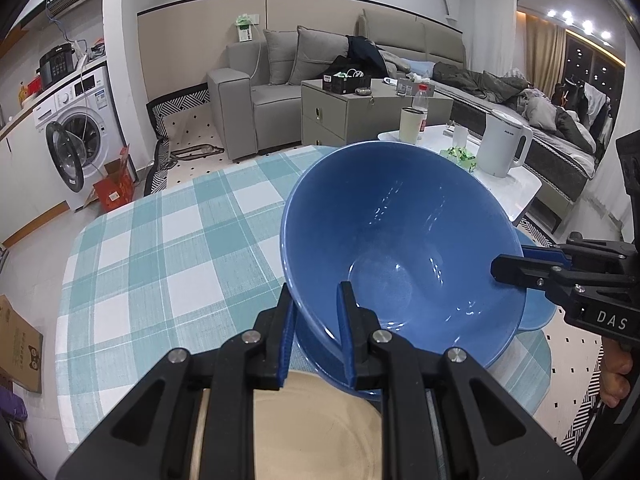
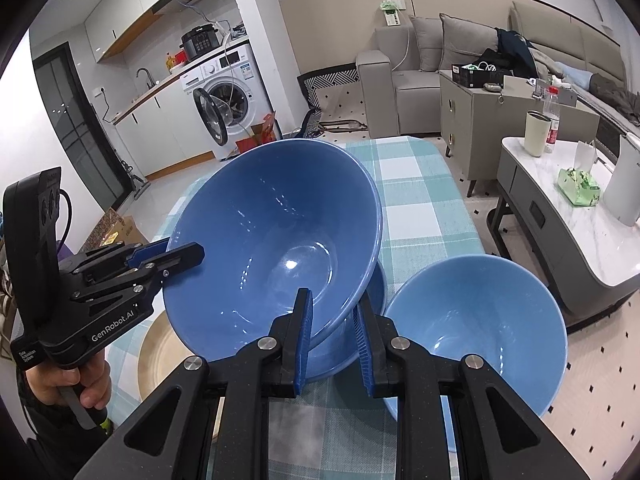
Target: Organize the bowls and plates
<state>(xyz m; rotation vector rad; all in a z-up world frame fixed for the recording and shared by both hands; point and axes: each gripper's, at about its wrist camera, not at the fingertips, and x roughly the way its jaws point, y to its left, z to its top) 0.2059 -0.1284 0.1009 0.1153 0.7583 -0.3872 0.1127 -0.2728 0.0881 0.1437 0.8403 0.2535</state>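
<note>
Left wrist view: the left gripper point(image 1: 316, 320), black with ribbed blue pads, pinches the near rim of a glossy, deep, round blue bowl point(image 1: 400, 240) held tilted above the teal-and-white checked tablecloth point(image 1: 160, 240). The right gripper point(image 1: 505, 265) clamps the opposite rim. Under the bowl lie a round tan plate point(image 1: 300, 420) and part of a paler blue dish point(image 1: 540, 308).

Right wrist view: the right gripper point(image 2: 334, 340) grips the bowl's point(image 2: 272, 248) near rim; the left gripper point(image 2: 176, 254), held by a hand point(image 2: 76, 384), grips its left edge. Three blue bowls show: the held one, a second blue bowl point(image 2: 376, 288) directly beneath it, and a light blue bowl point(image 2: 480, 332) beside them. One tan plate point(image 2: 160, 352) is in view.
</note>
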